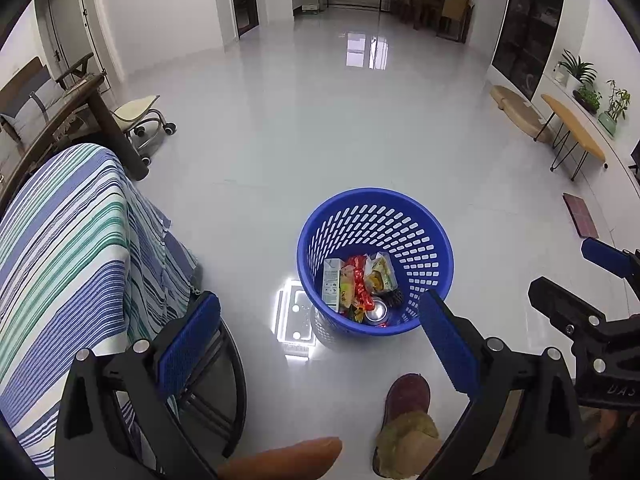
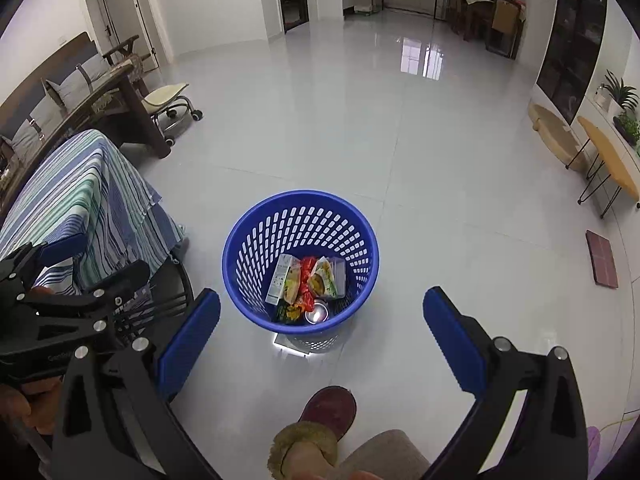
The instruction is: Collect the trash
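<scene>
On the far left we have a table draped in a striped cloth [image 1: 72, 240], woven, in blue, green and white bands, hanging in soft folds down to curved black legs; behind it sits a dark wooden bench and a small cream stool on casters [image 1: 142, 120].

The floor [image 1: 320, 128] is glossy pale tile, mirroring the window light; we look down on it from both wrist views.

Moving to the middle, we find the blue bin [image 1: 376, 220], round plastic with a smooth rim and walls pierced by rows of slots; it stands upright on the tile just beside the table's corner. The trash is inside it: a white carton [image 1: 331, 286] leaning on the wall, a crinkly red wrapper [image 1: 360, 284], a yellow-green snack packet [image 1: 380, 276] and a shiny can [image 1: 377, 312] at the bottom.

Our left gripper [image 1: 320, 344] hovers above and short of the bin, its ribbed blue pads spread wide with nothing between them; the right gripper [image 2: 320, 340] is held level with it, likewise gaping and empty, the bin framed between its fingers.

Below us a maroon slipper [image 2: 330, 410] with a fuzzy tan cuff rests on the tile.

To the right stands a slim wooden side table [image 1: 576, 132] on black wire legs, with potted plants [image 1: 588, 92] behind.
</scene>
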`<state>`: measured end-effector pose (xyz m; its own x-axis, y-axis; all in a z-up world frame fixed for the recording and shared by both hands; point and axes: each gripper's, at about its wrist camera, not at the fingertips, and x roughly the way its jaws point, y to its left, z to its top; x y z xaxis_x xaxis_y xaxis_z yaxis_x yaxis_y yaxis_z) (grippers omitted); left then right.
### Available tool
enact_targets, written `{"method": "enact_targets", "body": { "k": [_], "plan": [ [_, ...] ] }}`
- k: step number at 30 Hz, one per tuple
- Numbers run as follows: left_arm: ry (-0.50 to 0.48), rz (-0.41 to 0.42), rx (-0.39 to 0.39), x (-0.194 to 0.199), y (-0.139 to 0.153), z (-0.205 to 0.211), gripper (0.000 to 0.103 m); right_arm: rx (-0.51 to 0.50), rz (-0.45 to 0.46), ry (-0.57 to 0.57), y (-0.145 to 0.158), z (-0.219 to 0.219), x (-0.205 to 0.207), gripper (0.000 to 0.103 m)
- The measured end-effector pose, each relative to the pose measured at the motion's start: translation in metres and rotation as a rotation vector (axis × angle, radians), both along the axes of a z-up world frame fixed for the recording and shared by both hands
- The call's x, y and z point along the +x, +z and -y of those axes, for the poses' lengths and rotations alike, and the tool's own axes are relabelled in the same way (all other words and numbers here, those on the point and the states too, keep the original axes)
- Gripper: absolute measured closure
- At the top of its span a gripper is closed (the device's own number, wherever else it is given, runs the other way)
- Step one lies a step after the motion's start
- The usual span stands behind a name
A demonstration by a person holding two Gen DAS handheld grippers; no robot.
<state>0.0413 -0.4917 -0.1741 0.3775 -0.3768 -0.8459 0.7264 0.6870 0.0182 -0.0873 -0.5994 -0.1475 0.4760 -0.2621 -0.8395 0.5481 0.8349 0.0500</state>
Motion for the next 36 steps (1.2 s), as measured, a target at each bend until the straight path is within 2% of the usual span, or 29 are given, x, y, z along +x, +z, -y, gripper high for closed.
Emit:
{"method": "enact_targets", "body": {
  "k": [36],
  "plan": [
    [0.002,-0.002,0.017,0.0016,-0.0045,-0.0010,0.005,0.017,-0.011,0.003,-0.0029,0.0006,0.0000,0.005]
  ]
}}
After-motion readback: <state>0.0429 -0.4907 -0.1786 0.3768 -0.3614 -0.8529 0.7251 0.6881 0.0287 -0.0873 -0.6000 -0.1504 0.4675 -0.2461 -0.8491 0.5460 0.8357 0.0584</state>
